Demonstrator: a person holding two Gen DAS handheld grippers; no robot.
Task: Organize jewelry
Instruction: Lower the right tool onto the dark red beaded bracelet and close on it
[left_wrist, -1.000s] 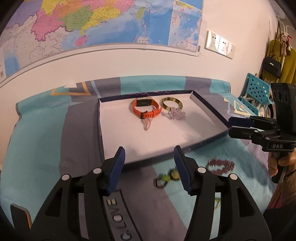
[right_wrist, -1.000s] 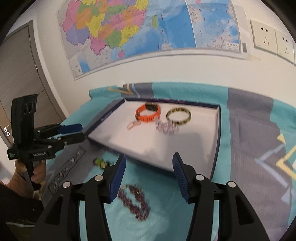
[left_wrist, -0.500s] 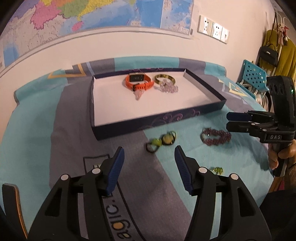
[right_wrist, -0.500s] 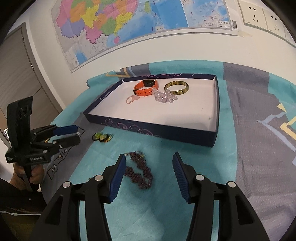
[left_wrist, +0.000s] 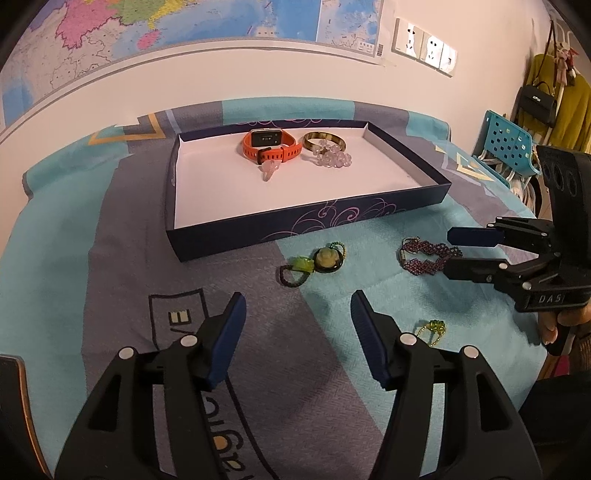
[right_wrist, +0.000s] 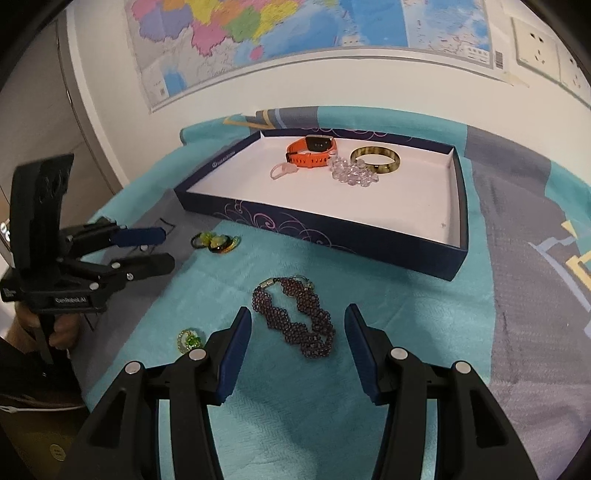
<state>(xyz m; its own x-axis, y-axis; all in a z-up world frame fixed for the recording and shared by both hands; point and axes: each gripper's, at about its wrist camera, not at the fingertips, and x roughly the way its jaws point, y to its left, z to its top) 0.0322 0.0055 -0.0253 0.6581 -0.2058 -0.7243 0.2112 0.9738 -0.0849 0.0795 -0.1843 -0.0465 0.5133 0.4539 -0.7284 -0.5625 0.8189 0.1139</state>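
Left gripper (left_wrist: 297, 319): fingers wide apart, holding nothing, above the teal-and-grey cloth-covered table (left_wrist: 110, 295). Right gripper (right_wrist: 297, 334): fingers wide apart, empty, flanking the near end of the purple beaded bracelet (right_wrist: 295, 317) without contact. Bracelet lies on cloth, apart from the navy cardboard tray's (right_wrist: 332, 236) near wall.

Glossy bangle (right_wrist: 375, 159), matt orange strap (right_wrist: 310, 152), fuzzy cloth (right_wrist: 402, 354).
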